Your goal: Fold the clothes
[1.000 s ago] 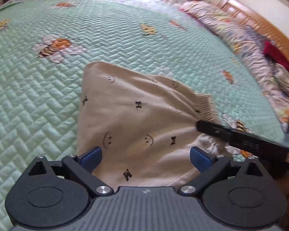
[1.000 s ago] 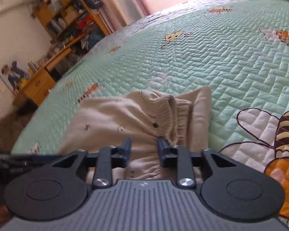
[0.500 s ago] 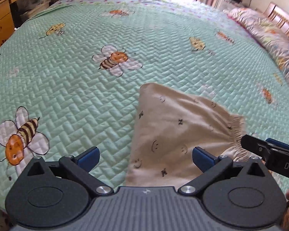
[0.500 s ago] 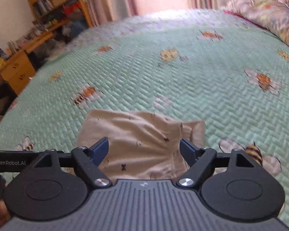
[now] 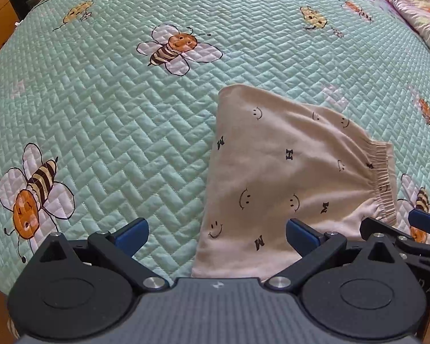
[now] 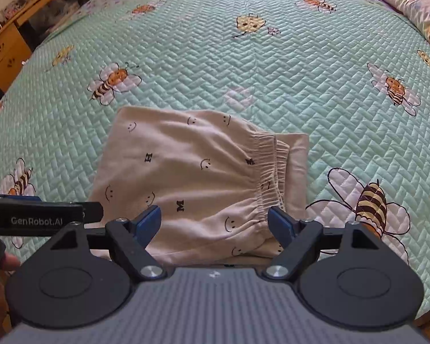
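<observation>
While both wide apart and empty, left claw and right claw above folded beige shorts on quilt.

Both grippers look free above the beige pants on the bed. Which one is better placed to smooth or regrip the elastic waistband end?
Probably the right. The right gripper, open, hangs over the pants beside the waistband. The left gripper, also open, hangs over the plain folded edge.

Green bee-print quilted bedspread, wooden drawers at left
</observation>
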`<state>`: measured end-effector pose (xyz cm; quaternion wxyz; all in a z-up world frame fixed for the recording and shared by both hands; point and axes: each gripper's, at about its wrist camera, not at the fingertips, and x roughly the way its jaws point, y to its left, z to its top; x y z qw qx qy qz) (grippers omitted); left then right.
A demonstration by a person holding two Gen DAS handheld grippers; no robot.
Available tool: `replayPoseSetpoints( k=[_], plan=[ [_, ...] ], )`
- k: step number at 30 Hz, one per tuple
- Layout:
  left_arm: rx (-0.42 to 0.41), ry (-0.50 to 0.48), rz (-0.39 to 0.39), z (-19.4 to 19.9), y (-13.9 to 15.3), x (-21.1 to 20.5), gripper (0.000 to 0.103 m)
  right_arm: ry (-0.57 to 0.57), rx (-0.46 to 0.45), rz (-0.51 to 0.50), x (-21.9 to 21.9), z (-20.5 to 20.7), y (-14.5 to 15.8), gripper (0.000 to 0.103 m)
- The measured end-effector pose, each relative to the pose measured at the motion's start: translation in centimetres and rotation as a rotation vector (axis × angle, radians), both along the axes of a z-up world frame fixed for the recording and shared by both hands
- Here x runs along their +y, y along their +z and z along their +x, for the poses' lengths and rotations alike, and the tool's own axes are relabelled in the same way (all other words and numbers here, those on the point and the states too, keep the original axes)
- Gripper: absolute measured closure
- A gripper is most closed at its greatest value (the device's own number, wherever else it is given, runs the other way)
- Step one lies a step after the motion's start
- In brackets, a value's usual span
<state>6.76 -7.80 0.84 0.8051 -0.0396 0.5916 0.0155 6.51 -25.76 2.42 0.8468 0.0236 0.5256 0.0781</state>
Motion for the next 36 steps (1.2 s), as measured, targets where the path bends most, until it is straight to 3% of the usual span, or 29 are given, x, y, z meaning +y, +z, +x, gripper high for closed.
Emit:
replayPoseSetpoints(
  k=[9,18,21,23,25,29,36],
  plan=[
    [0.101,-0.033,-0.005,0.3,-1.5,-0.7,0.003,0.015,0.13,0.011,0.2,0.5,-1.3,0.021],
    [0.107,-0.006,-0.027,0.1,-1.4,0.2,0.003,0.06,0.136,0.012,0.5,0.8,-1.0,0.021],
    [0.084,-0.005,-0.04,-0.1,-0.9,0.6,0.003,0.07,0.088,0.11,-1.0,1.2,-0.3,0.021],
    [0.067,-0.006,-0.04,-0.3,-0.6,0.7,0.002,0.062,-0.023,0.265,-3.1,1.4,0.9,0.021],
    [0.064,-0.012,-0.036,-0.3,-0.6,0.7,0.002,0.054,-0.095,0.344,-4.5,2.3,1.4,0.022],
    [0.085,-0.05,-0.039,-0.9,-1.3,-0.1,0.002,0.077,-0.096,0.437,-4.9,5.2,0.0,0.037],
    [0.108,-0.078,-0.029,-1.0,-2.1,-0.5,0.002,-0.005,-0.049,0.394,-5.1,10.2,-5.5,0.039]
  ],
)
